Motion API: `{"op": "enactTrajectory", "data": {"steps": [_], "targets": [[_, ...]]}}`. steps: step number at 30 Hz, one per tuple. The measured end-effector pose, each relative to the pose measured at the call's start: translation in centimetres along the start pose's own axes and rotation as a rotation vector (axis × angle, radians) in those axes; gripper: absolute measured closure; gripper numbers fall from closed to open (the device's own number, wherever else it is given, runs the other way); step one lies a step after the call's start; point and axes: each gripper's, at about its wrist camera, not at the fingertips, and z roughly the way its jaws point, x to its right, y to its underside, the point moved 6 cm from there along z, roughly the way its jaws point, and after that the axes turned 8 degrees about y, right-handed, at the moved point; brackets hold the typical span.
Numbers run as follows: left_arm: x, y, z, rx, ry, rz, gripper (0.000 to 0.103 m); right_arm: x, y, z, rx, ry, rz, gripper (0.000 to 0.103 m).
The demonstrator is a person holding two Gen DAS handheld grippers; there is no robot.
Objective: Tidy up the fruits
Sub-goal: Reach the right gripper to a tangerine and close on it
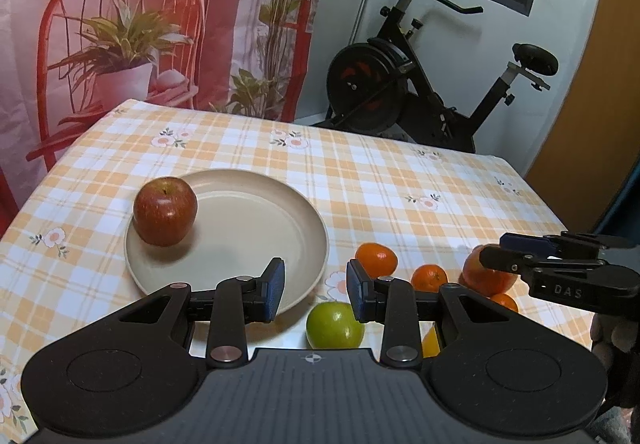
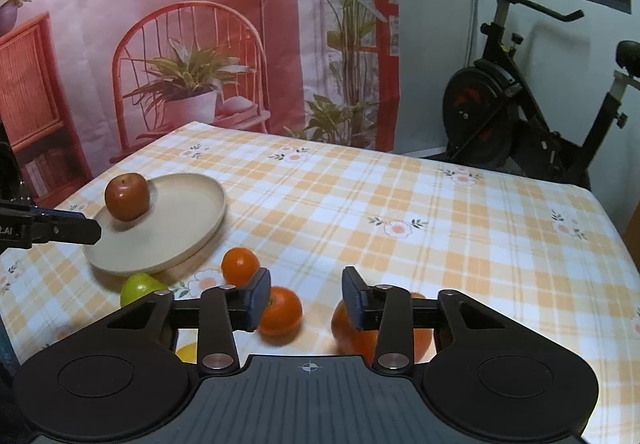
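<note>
**Sorting fruit onto the plate: lining up the next pick**

Keeping the glossy red apple (image 1: 165,211) on the left part of the round beige plate (image 1: 316,244), leaving room for more. Leaving the green apple (image 1: 334,326), two small tangerines (image 2: 239,266) and the large orange (image 2: 360,336) loose on the checked tablecloth (image 2: 440,203), near the plate. Holding the left gripper (image 1: 316,290) clenched and empty by the plate rim. Hovering the right gripper (image 2: 306,298), released, between tangerine and orange; probably choosing one.

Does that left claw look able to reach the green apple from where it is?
Probably yes: the green apple lies just ahead of the left claw, nothing between, though its narrow jaws would need to widen first.
</note>
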Motion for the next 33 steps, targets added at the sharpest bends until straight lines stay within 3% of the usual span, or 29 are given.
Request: {"op": "enactTrajectory", "data": {"steps": [18, 33], "targets": [[-0.8, 0.1, 0.6, -0.008, -0.011, -0.023, 0.067, -3.3, 0.6, 6.6, -0.228, -0.056, -0.141, 0.069], [-1.2, 0.5, 1.1, -0.028, -0.003, -0.04, 0.067, -3.7, 1.1, 7.4, -0.273, -0.077, -0.142, 0.068]]}}
